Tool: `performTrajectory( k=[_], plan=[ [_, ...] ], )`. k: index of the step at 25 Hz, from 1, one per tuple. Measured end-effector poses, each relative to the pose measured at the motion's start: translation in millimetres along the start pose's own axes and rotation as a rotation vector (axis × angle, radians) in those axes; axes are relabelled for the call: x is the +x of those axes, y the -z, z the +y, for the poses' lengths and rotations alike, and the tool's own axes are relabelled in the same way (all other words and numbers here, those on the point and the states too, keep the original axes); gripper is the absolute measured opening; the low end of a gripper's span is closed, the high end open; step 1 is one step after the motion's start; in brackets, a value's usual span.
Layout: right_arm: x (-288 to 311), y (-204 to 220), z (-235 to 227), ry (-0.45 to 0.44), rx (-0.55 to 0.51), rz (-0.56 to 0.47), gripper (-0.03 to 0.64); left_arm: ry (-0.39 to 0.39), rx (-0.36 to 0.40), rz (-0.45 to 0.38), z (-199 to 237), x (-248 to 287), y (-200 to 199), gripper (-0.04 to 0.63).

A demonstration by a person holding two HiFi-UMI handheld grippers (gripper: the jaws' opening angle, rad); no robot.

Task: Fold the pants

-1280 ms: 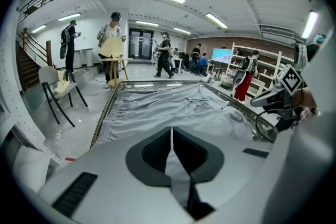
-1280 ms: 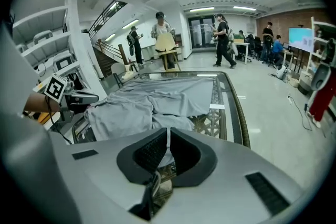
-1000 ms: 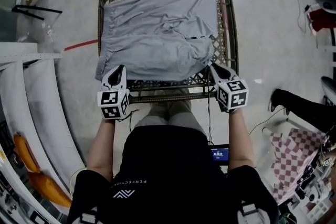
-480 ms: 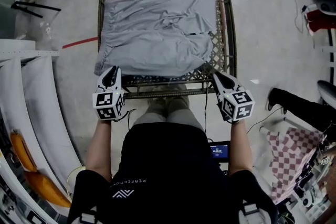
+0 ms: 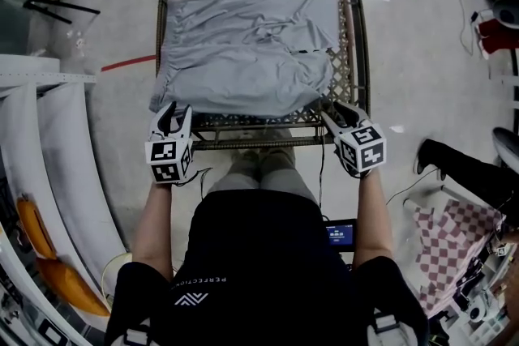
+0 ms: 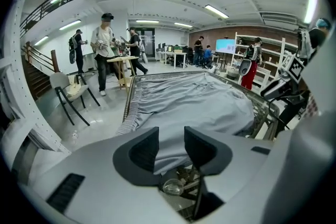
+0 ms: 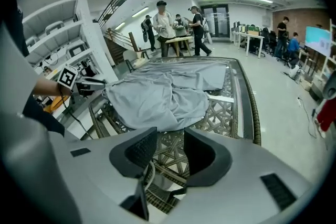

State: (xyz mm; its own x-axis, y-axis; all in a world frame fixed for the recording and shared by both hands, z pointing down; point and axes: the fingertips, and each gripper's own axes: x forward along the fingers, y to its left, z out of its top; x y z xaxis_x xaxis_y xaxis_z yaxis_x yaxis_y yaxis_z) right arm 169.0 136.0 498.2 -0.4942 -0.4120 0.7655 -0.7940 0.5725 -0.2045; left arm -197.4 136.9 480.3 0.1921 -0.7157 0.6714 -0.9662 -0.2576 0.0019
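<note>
The left gripper point(image 5: 173, 111) and right gripper point(image 5: 331, 111) have just been opening their jaws. Both now stand apart and clamp nothing. The grey fabric pants point(image 5: 243, 36) lie doubled over on the brown wicker lattice table point(image 5: 259, 144), with the fold reaching its near edge. This fold is judged set down.

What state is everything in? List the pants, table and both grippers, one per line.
pants, folded over, lying on the table, left edge overhanging.
table, upright, carrying the pants.
left gripper, open, jaws just opening, pants corner at the gap, unpinched.
right gripper, open, jaws just opening, nothing between them.
</note>
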Motion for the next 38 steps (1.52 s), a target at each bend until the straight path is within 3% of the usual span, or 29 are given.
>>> performTrajectory(
  k=[6,18,25,29,38],
  plan=[
    [25.7,-2.3,-11.1,-0.013,-0.055,0.064,0.144,0.011,0.024,0.037,0.2,6.2,8.4,0.19],
    [58.9,-11.4,-31.9,-0.043,-0.087,0.155,0.141,-0.062,-0.008,0.04,20.8,7.2,5.0,0.193],
    [60.6,-12.5,-34.9,-0.007,-0.147,0.186,0.058,-0.058,-0.011,0.028,18.7,11.4,0.3,0.192],
    [58.2,-5.2,-26.6,-0.006,-0.149,0.202,0.046,-0.058,-0.003,0.026,20.5,12.3,-0.9,0.19],
    [23.5,6.3,-16.0,0.046,-0.095,0.123,0.04,-0.036,0.038,0.039,24.7,5.5,7.5,0.192]
  ],
)
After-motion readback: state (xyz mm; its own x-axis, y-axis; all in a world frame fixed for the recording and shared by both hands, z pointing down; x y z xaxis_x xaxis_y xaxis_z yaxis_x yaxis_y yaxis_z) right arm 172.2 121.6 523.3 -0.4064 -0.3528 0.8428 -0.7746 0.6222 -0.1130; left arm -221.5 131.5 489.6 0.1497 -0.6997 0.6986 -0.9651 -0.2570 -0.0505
